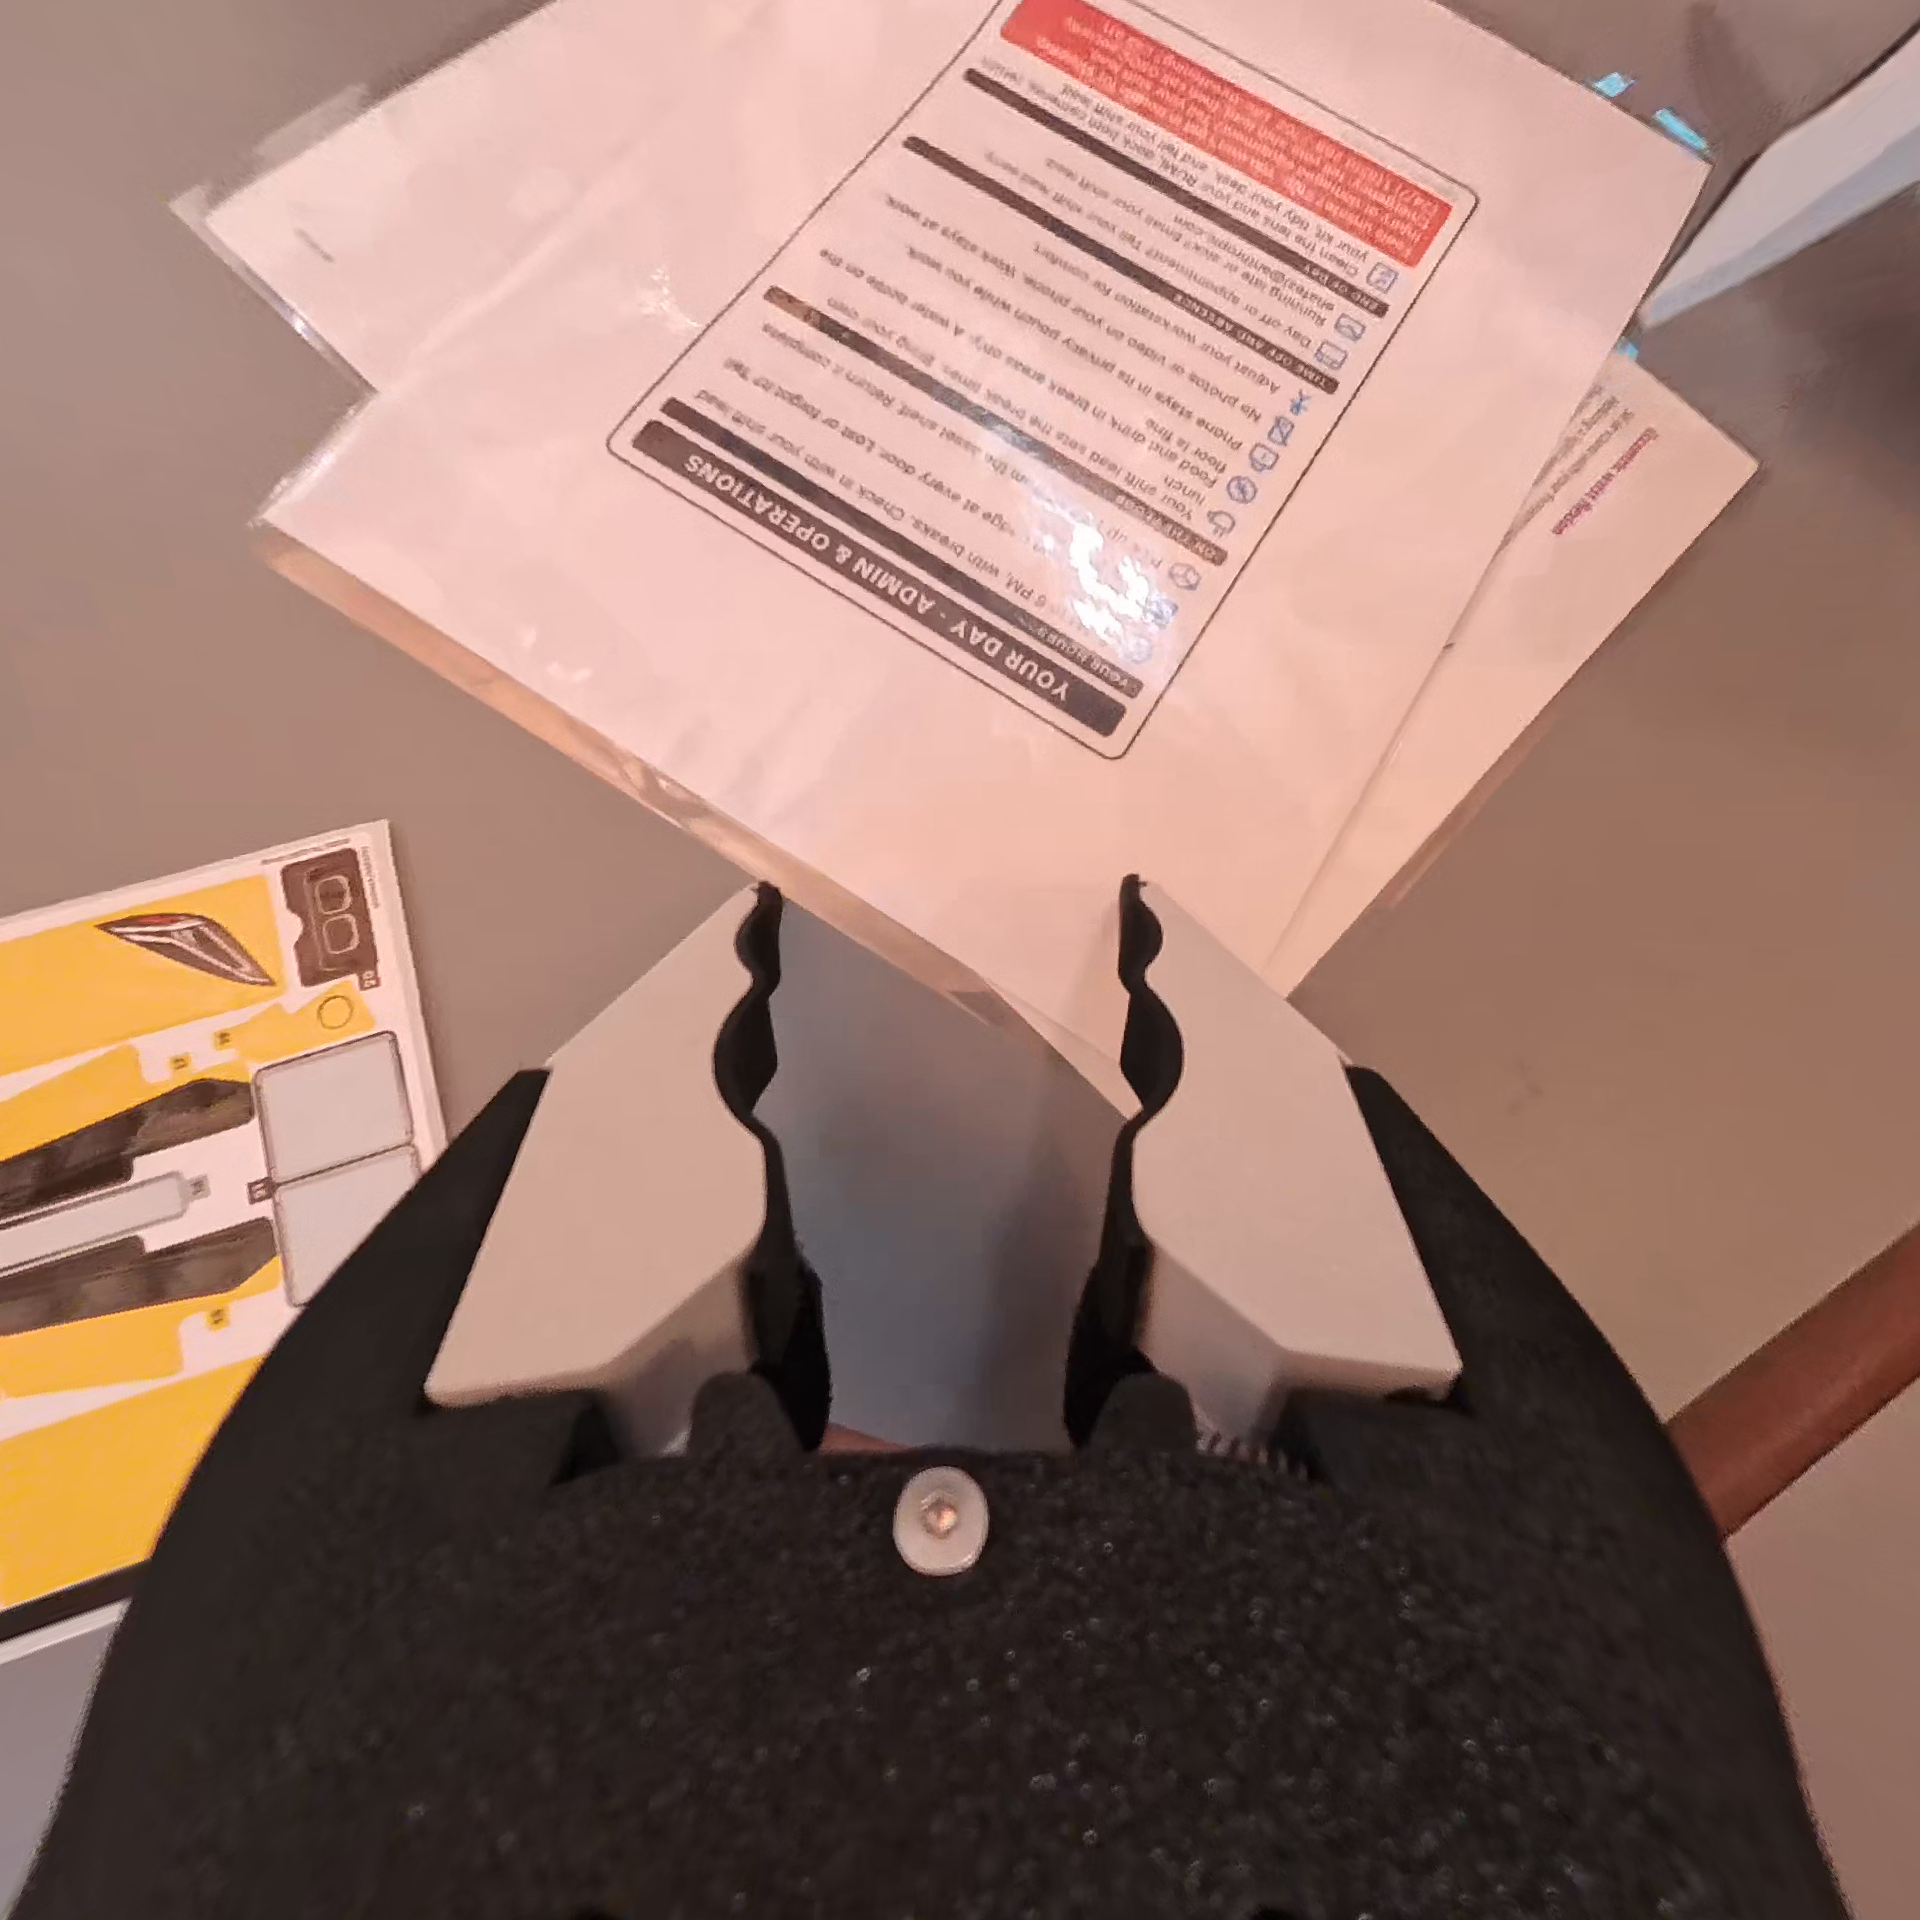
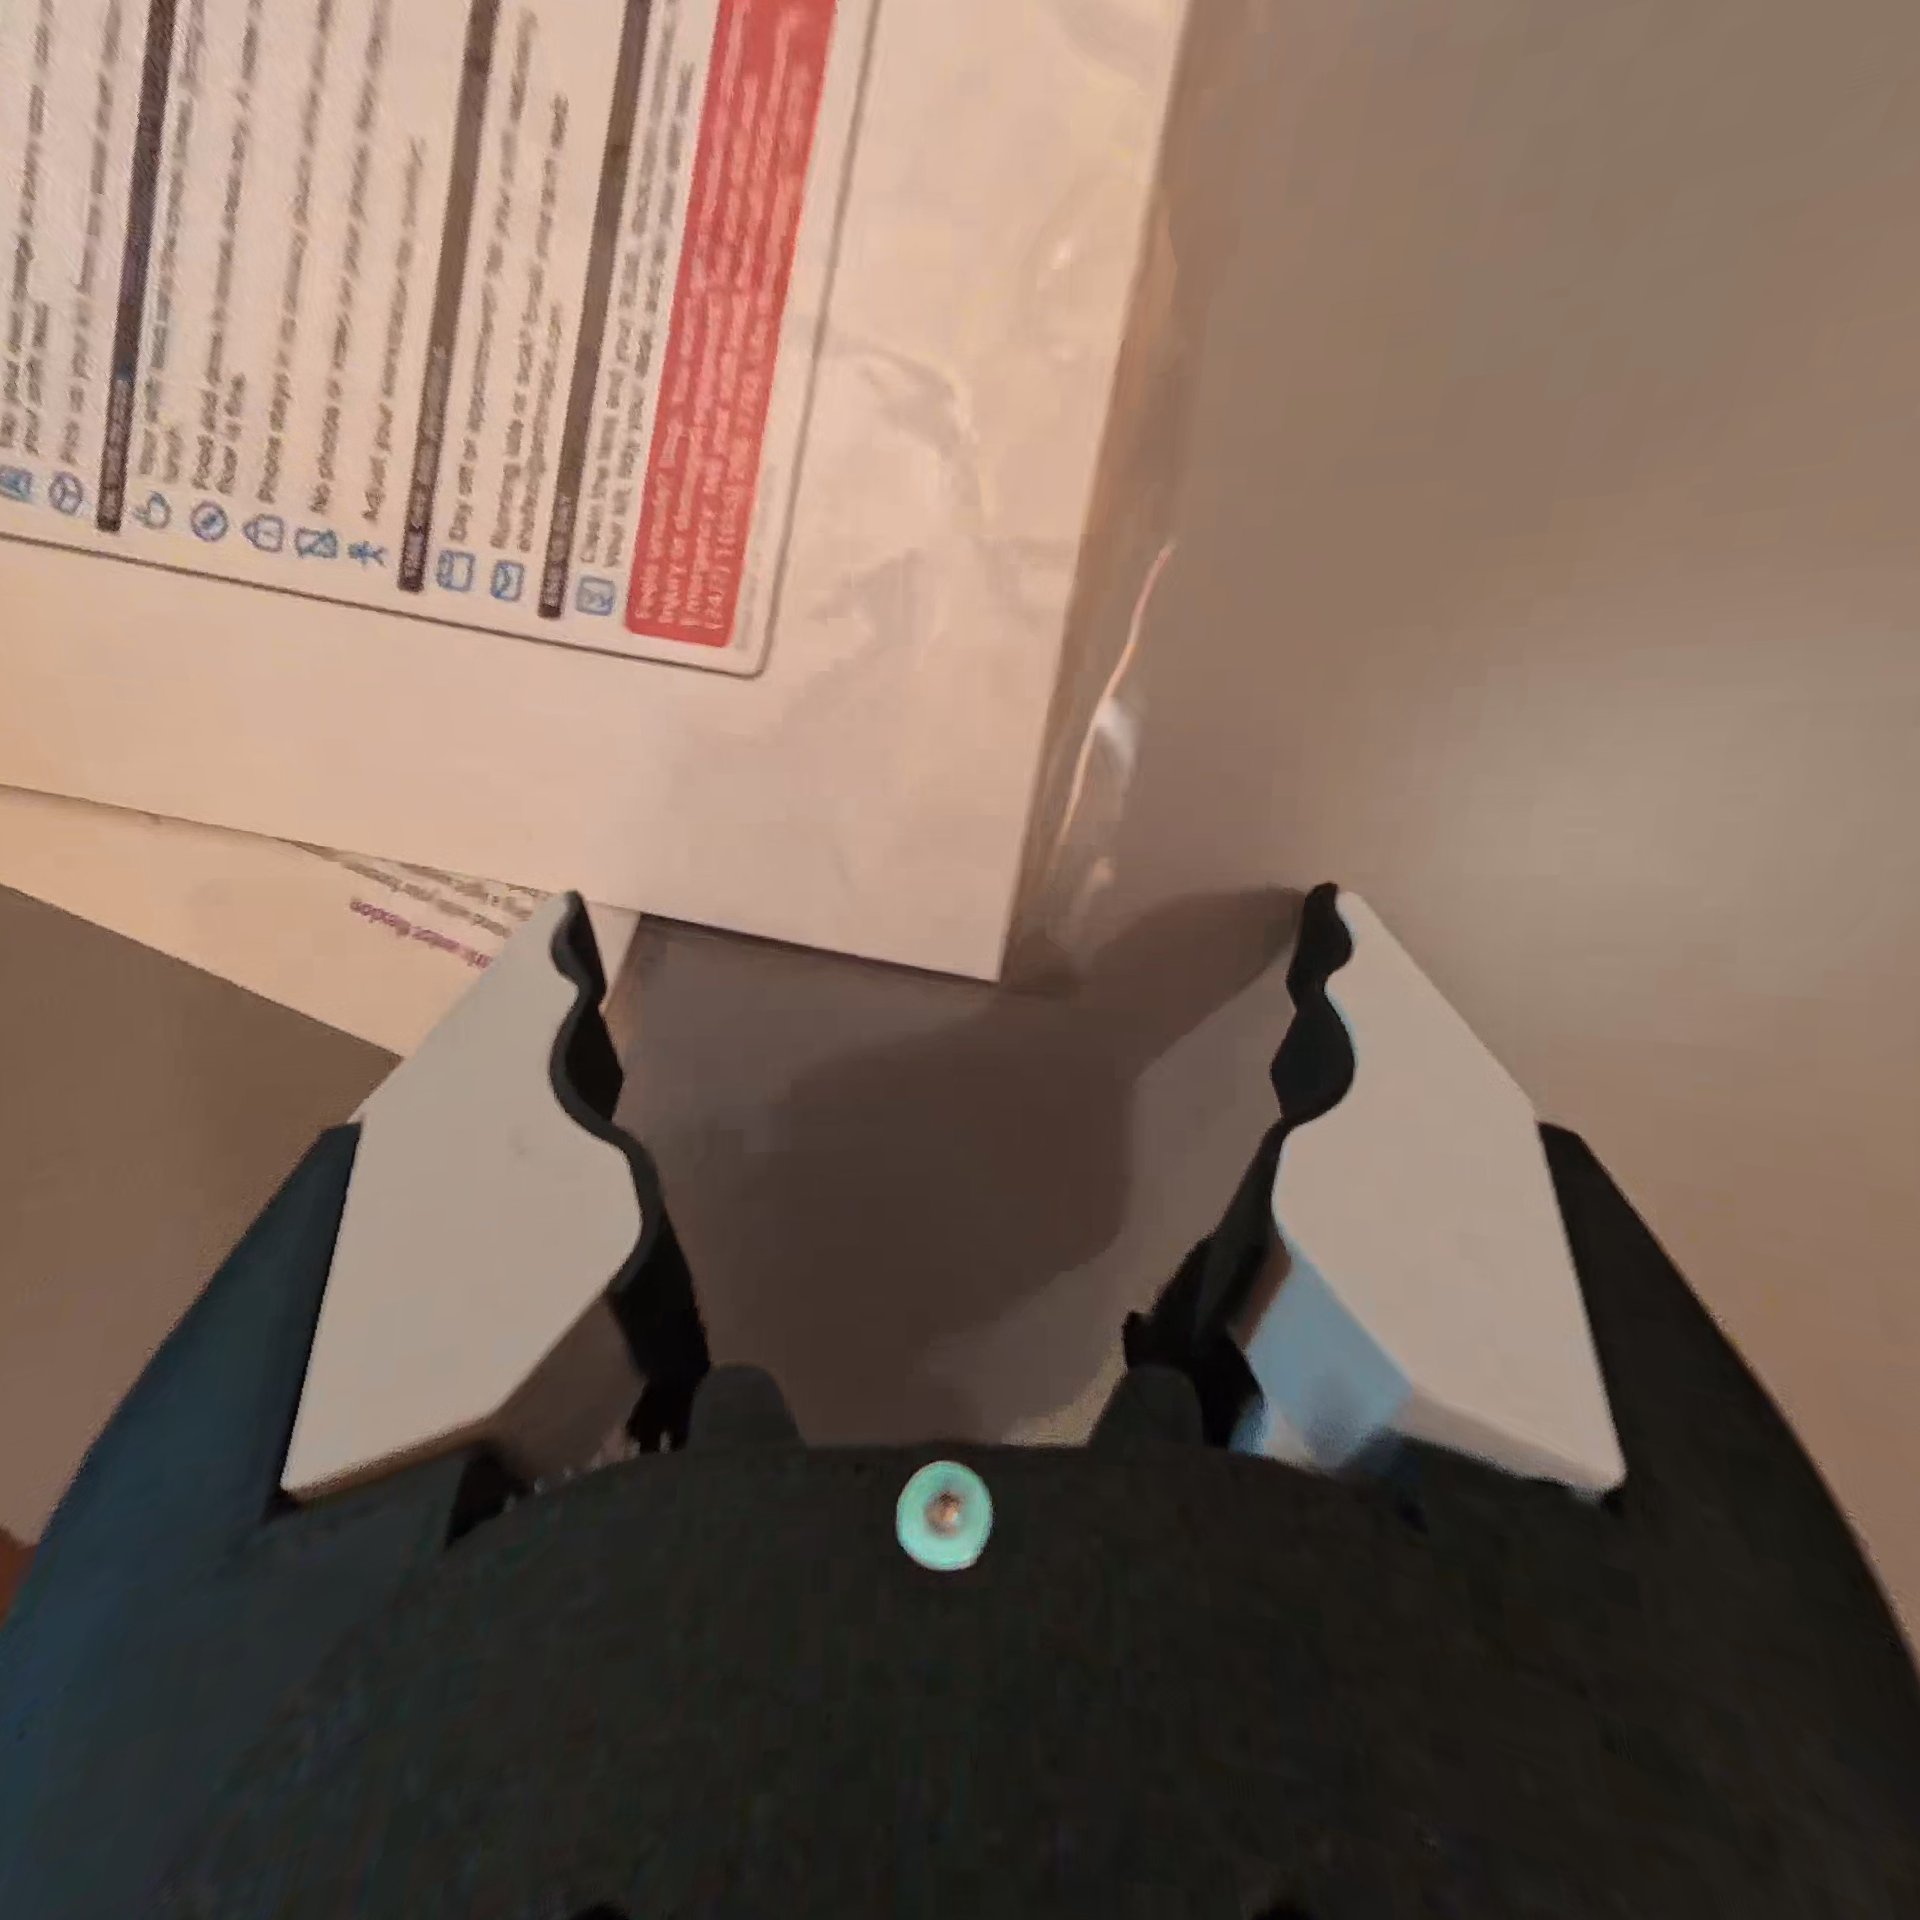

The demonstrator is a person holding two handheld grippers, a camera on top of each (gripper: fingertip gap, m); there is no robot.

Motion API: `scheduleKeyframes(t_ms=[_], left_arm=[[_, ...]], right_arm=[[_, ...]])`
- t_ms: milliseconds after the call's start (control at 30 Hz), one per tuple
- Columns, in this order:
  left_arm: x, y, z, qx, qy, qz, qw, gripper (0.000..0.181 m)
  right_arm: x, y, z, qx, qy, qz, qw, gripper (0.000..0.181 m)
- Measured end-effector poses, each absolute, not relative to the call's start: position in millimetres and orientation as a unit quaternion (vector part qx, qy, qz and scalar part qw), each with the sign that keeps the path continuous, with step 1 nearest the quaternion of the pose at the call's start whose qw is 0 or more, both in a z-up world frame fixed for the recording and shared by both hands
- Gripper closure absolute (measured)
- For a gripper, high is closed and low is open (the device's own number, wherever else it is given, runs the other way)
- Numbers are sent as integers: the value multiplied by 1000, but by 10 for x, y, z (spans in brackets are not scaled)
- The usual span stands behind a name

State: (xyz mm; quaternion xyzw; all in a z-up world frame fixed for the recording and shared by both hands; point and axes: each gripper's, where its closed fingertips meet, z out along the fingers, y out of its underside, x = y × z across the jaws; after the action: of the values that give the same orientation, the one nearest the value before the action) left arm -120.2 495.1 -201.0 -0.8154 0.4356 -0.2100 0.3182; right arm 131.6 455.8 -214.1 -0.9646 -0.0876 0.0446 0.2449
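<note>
A white printed sheet in a clear plastic sleeve [image 1: 935, 499] lies on a grey table, on top of other white sheets. My left gripper [image 1: 948, 896] is open and empty, its fingertips at the near corner of that sleeved sheet. In the right wrist view the same sleeved sheet [image 2: 644, 748] fills the upper left, with the clear sleeve edge [image 2: 1091, 675] sticking out past the paper. My right gripper [image 2: 948, 906] is open wide and empty, just below the sheet's near corner, low over the table.
A second white sheet [image 1: 1538, 623] pokes out from under the stack at the right; it also shows in the right wrist view [image 2: 312, 894]. A yellow cut-out card [image 1: 177, 1195] lies at the left. The table's wooden rim [image 1: 1787, 1382] curves at the right.
</note>
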Motion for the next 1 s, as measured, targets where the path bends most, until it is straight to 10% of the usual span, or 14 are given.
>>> scheduleKeyframes(t_ms=[133,267,500,1000], left_arm=[[-1190,4941,-2021,-814,435,-202,327,115],[-1180,4923,-2032,-812,446,-192,324,114],[-1185,4924,-2032,-811,447,-195,323,115],[-1180,4927,-2034,-810,448,-194,325,115]], right_arm=[[1186,4607,-2161,-972,-84,42,214,52],[769,4675,-2024,-960,-79,143,228,107],[834,4730,-2021,-965,-113,82,221,70],[945,4663,-2059,-976,-99,120,151,67]])
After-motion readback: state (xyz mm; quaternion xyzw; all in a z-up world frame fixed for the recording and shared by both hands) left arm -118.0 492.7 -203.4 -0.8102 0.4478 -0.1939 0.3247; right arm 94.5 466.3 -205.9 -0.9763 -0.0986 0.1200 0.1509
